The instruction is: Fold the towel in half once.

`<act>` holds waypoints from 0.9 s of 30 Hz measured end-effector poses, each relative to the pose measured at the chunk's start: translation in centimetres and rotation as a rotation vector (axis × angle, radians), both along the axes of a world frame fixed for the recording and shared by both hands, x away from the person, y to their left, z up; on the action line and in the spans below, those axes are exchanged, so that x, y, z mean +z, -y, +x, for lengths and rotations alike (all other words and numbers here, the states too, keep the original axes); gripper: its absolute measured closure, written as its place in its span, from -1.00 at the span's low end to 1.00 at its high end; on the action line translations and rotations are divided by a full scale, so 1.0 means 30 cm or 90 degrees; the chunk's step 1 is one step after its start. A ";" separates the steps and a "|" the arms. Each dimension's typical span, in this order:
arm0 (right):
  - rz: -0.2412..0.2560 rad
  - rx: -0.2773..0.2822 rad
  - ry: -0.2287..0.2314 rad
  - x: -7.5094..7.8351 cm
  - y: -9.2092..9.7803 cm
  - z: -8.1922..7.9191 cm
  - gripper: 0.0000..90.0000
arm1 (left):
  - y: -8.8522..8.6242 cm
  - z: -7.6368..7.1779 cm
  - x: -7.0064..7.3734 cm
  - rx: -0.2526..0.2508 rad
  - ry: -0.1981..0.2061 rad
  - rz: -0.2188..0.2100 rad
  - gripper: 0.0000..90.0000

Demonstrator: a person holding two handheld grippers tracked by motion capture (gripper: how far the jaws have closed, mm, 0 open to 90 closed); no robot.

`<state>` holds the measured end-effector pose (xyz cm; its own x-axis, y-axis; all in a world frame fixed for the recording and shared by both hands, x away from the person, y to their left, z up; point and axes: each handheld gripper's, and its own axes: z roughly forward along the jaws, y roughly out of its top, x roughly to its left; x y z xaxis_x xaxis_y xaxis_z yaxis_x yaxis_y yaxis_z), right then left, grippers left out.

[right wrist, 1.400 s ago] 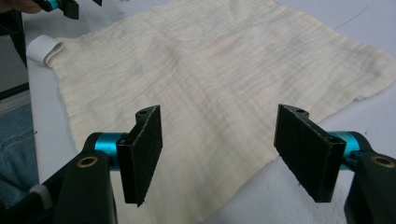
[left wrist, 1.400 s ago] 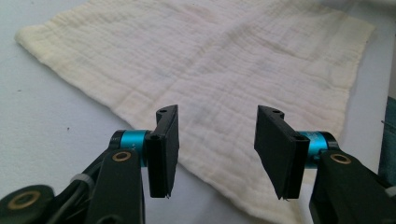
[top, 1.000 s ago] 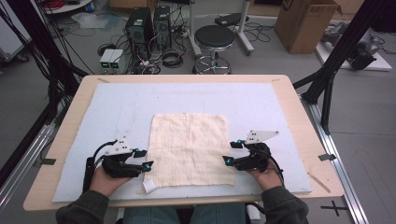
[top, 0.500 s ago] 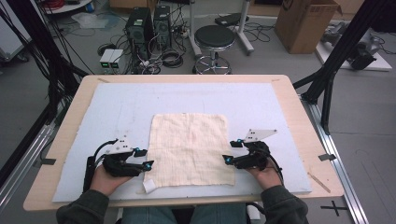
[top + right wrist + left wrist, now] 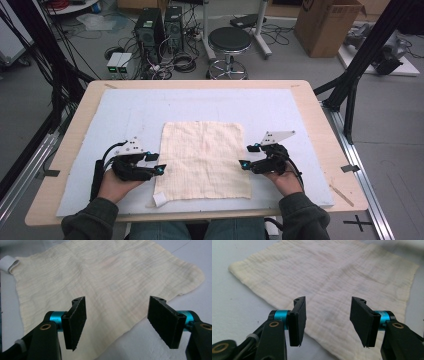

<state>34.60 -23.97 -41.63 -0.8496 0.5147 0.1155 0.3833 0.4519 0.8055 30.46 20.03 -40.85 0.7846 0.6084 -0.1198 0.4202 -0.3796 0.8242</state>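
Note:
A cream crinkled cloth (image 5: 204,160) lies flat and spread out on the pale blue mat (image 5: 125,110) in the middle of the table. My left gripper (image 5: 156,164) rests at the cloth's left edge, open, its jaws pointing over the fabric (image 5: 332,285) with nothing between them (image 5: 328,322). My right gripper (image 5: 249,156) sits at the cloth's right edge, also open and pointing inward (image 5: 116,322) over the cloth (image 5: 105,282). A small white tag (image 5: 159,199) sticks out at the cloth's near left corner, seen too as the white tag (image 5: 8,263) in the right gripper view.
The mat covers most of the wooden table (image 5: 60,150). Beyond the far edge stand a black stool (image 5: 229,42), computer cases (image 5: 160,22) with cables, and a cardboard box (image 5: 327,22). Black frame legs (image 5: 360,65) rise at the right.

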 end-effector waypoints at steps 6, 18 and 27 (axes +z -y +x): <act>0.011 -0.019 -0.012 0.029 0.012 0.037 -0.37 | -0.003 0.043 0.018 0.014 -0.005 0.000 -0.01; -0.011 -0.036 -0.010 0.064 -0.012 0.104 -0.54 | -0.013 0.092 0.026 0.040 -0.015 -0.006 -0.04; -0.019 -0.040 -0.006 0.097 -0.015 0.155 -0.54 | -0.007 0.152 0.088 0.050 -0.005 -0.002 -0.05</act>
<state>39.24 -23.52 -38.73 -0.8148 0.5698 0.1071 0.4188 0.4508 0.7882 35.03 20.24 -38.21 0.7331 0.6680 -0.1278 0.4555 -0.3426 0.8217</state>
